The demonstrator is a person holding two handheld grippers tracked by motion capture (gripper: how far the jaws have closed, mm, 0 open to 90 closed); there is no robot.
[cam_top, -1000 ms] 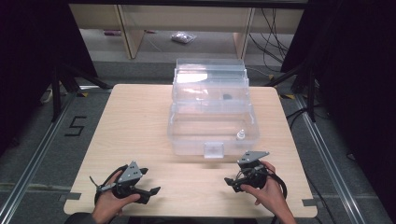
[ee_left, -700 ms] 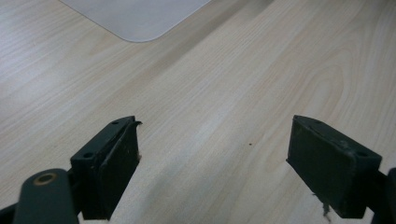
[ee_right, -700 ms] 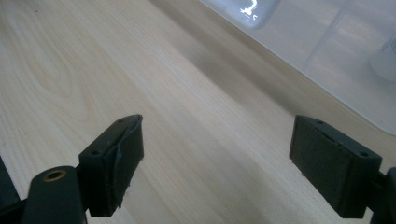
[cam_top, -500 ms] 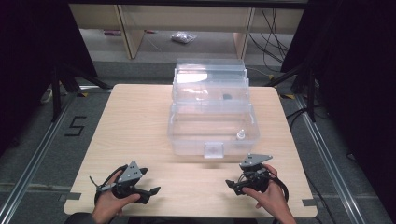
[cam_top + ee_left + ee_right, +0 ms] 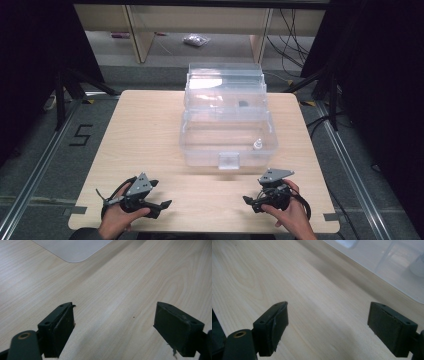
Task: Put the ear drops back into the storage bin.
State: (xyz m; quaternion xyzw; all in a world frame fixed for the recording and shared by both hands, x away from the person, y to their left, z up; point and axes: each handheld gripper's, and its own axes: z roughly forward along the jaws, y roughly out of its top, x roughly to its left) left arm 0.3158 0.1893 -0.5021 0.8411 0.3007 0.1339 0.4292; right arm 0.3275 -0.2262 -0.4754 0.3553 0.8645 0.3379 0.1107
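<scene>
While both hands rest at the near edge: nothing is held yet

Left tool (image 5: 161,204): jaws spread wide over bare wood of the surface (image 5: 150,145), gripping nothing

Clear box (image 5: 227,135): mid-surface, lid thrown back, front latch (image 5: 229,160) facing the person

Small white bottle (image 5: 257,145): standing inside, by the box's right front corner

Right tool (image 5: 248,202): jaws apart too, empty, box wall just ahead

Step, I'd say: the start, before any reach

Next move: probably lift the right tool over the front wall down onto the bottle, clearing the rim
</scene>
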